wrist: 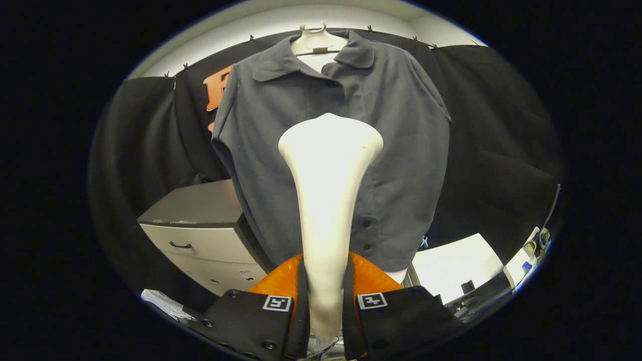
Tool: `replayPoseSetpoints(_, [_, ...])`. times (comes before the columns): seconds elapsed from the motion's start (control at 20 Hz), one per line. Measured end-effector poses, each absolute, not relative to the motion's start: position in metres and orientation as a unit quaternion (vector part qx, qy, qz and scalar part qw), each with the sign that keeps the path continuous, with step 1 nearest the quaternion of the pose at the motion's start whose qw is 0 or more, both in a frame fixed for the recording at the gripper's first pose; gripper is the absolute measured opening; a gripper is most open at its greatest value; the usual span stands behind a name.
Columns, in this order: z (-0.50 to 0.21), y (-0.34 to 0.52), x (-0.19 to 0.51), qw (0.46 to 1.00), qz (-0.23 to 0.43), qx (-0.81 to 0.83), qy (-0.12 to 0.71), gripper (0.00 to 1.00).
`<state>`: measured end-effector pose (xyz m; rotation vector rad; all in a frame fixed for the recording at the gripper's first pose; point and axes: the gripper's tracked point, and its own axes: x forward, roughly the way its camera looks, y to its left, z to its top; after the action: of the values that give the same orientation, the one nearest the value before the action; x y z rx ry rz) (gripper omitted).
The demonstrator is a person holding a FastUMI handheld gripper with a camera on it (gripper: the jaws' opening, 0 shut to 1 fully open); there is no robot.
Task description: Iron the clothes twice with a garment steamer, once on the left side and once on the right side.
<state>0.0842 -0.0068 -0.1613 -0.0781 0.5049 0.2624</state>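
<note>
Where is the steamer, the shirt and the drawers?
Steamer (328, 150): gripper view, on its wide head, claw (325, 301) shut on its handle.
Shirt (401, 150): gripper view, on its front.
Drawers (200, 245): gripper view, on the top drawer's front.

We see a plain dark grey collared shirt (346, 150) with matching dark buttons, hung on a pale cream hanger (317, 42). The cream-white plastic steamer (328, 200) is clamped between our tongs (325, 306), both fingers pressing its handle; each finger carries a small black-and-white square marker. Beside the shirt stands a light grey drawer cabinet (200, 235) with a dark grey top and black handles. We see a white worktop (454, 265) beyond.
</note>
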Motion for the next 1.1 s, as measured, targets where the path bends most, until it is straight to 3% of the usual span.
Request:
replayPoseSetpoints(0.7, [-0.030, -0.048, 0.152, 0.981, 0.107, -0.048, 0.154, 0.34])
replayPoseSetpoints(1.1, [0.004, -0.071, 0.197, 0.986, 0.094, -0.048, 0.131, 0.34])
